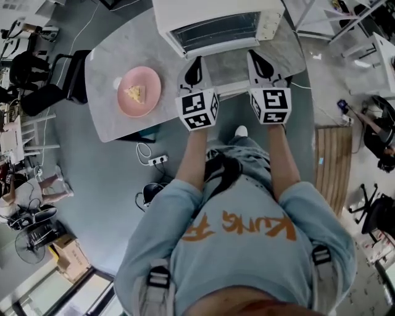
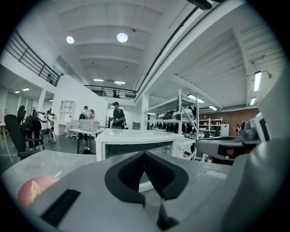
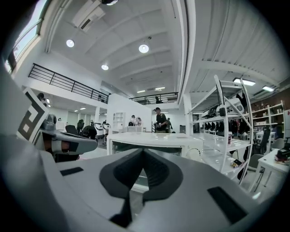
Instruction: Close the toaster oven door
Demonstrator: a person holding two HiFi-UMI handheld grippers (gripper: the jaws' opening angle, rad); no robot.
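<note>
Although the grey table (image 1: pixel 105 58) had the toaster oven (image 1: pixel 216 12) set squarely before you at its far side, nothing of the closing had been done. The oven's cavity stood open, and its door (image 1: pixel 228 69) lay folded down flat toward you, so the whole swing up to the oven's front was left.

That lowered door reached back almost to the table's near edge, and its front lip was the part closest to your body. You had bare tabletop to the left of the oven. To the right there was only a narrow strip before the edge dropped away to the floor. The space above the door was free, so by my judgement the upward arc had no obstacle.

The pink plate (image 1: pixel 154 102) sat on the left part of the table, well apart from the door and, as I judged it, out of its path.

Your left gripper (image 1: pixel 197 62) was over the door's left side and your right gripper (image 1: pixel 254 57) over its right side, both pointing at the oven. I couldn't tell whether either touched the glass. Each had its jaws pressed together with nothing between them, as both gripper views showed plainly. From that I judged the lift would come from under the front lip, or from a push with closed tips, not from a pinch.

The pale wedge of food (image 1: pixel 134 93) on the plate needed no attention.
</note>
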